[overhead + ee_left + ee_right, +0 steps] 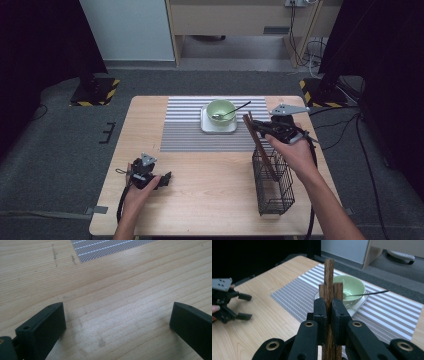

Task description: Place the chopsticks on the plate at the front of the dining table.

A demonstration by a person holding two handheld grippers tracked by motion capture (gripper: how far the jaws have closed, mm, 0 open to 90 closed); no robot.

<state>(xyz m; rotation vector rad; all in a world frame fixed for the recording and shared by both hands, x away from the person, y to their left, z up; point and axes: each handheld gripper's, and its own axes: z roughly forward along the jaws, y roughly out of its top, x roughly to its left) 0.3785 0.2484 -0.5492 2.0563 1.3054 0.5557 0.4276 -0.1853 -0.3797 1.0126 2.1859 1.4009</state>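
Clenched on the wooden sticks, the right gripper holds them slanted above the wire basket; next I think it lowers them inside. Left of the basket, the left gripper rests released.

Materials and finishes. Clamped between the matt black plastic jaws of the right gripper, whose brass-coloured rivets are seen below, dark brown wooden sticks with a rough, coarse grain are shown. Beyond the sticks, a glossy pale green bowl is set on a smooth white plate, and a thin dark-handled utensil is laid in the bowl. Under these, a woven mat with grey and white stripes and a fine mesh texture is spread. The table is of light wood, matt, with visible grain. Below the right gripper, a black wire basket is seen. The left gripper has the same matt dark plastic.
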